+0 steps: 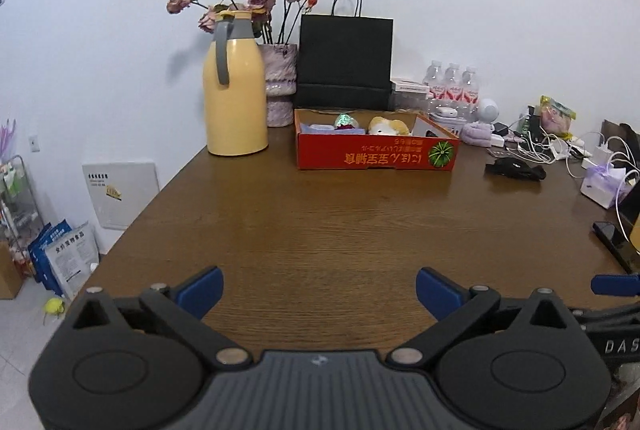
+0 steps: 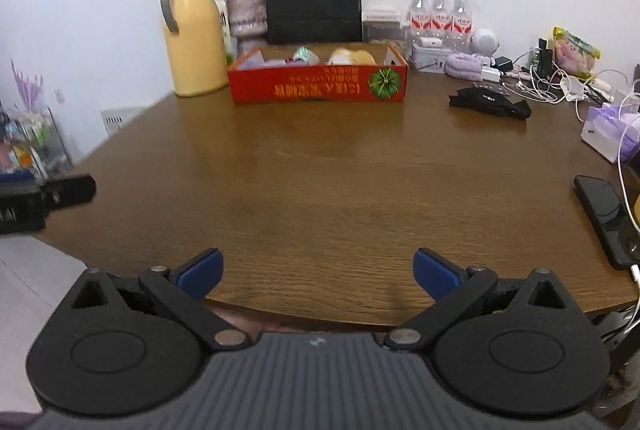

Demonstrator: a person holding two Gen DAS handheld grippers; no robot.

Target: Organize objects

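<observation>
I'm holding both grippers, left (image 1: pixel 319 290) and right (image 2: pixel 318 272), wide and empty near the table's (image 1: pixel 320 222) edge; the red box (image 1: pixel 376 150) sits far back, so I'm approaching it squarely.

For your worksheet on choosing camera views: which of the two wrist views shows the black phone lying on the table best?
The right wrist view: the black phone lies whole at the table's right edge, with a white cable plugged into its near end. The left wrist view cuts the phone off at the picture's right border, showing only part of it.
</observation>
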